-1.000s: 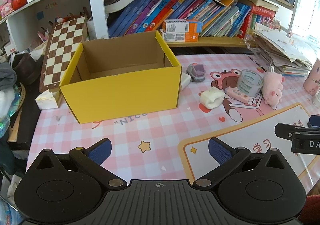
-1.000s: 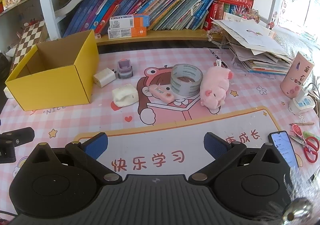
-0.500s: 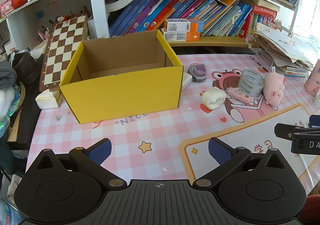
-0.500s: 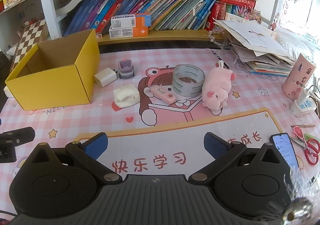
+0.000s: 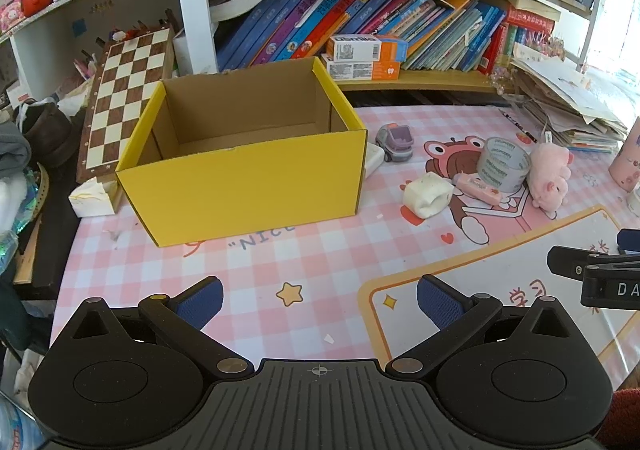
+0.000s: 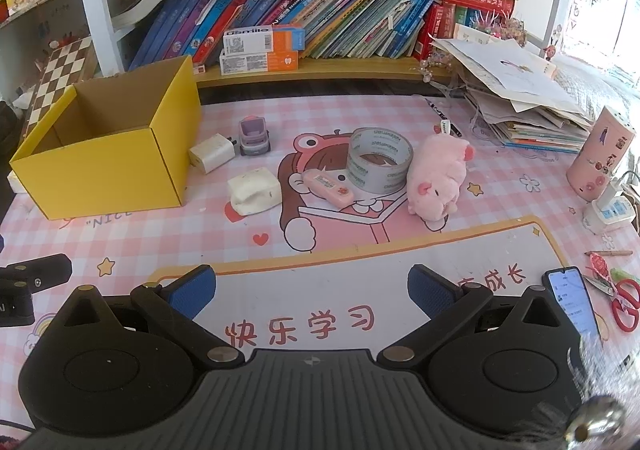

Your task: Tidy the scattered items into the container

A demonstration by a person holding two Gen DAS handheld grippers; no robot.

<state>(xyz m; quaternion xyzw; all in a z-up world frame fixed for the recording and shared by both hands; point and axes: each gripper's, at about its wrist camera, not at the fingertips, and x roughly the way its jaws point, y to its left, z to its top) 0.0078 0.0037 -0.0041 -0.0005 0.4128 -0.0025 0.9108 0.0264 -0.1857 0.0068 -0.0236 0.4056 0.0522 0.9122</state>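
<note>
Both tongs — left tongs [image 5: 320,300] and right tongs [image 6: 312,290] — hang wide apart, gripping nothing. Yellow box [image 6: 108,153] sits at 10 o'clock, mouth up for drop-ins; tape roll [image 6: 380,159] and plush pig [image 6: 438,179] wait around 1 o'clock.

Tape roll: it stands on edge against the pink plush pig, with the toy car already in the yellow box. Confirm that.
Not quite. The toy car is not in the yellow box; it sits on the mat beside it, and the left wrist view shows the box empty. The tape roll does stand against the pink plush pig.
</note>
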